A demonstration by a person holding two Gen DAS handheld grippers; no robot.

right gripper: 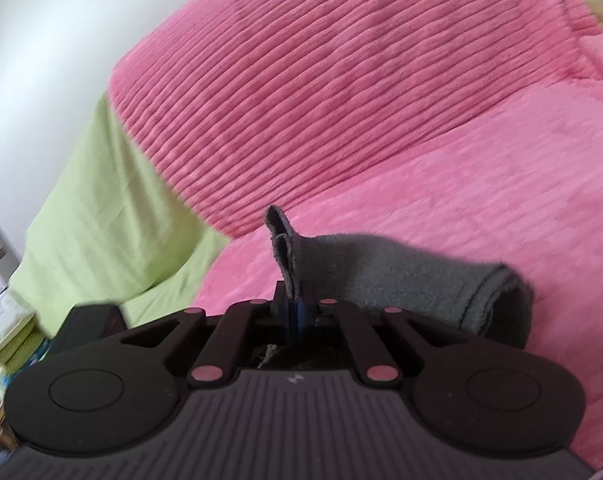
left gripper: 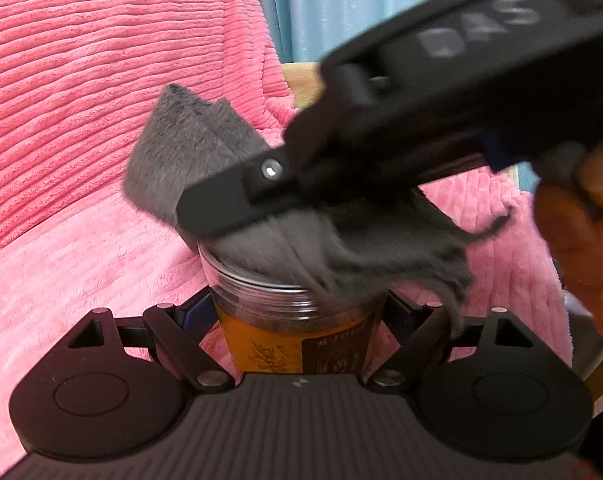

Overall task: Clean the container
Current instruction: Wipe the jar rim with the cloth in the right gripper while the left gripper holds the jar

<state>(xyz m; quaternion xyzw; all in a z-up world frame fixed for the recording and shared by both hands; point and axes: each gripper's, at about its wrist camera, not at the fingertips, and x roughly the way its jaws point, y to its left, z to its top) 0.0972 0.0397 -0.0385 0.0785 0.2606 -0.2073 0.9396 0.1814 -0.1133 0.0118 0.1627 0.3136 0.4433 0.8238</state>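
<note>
A clear plastic jar (left gripper: 297, 320) with an orange and dark label and a threaded open mouth stands upright between the fingers of my left gripper (left gripper: 299, 312), which is shut on it. A grey fleece cloth (left gripper: 269, 240) lies over the jar's mouth and hangs off its right side. My right gripper (left gripper: 229, 204) reaches across from the upper right, shut on that cloth just above the jar. In the right wrist view the grey cloth (right gripper: 381, 276) is pinched between the closed fingers of the right gripper (right gripper: 295, 308) and folds off to the right. The jar is hidden there.
Pink ribbed plush fabric (left gripper: 101, 120) fills the background in both views. A light blue curtain (left gripper: 341, 4) hangs at the back. A hand (left gripper: 581, 248) holds the right gripper at the right edge. Green cloth (right gripper: 97, 220) and a white wall (right gripper: 41, 60) lie to the left.
</note>
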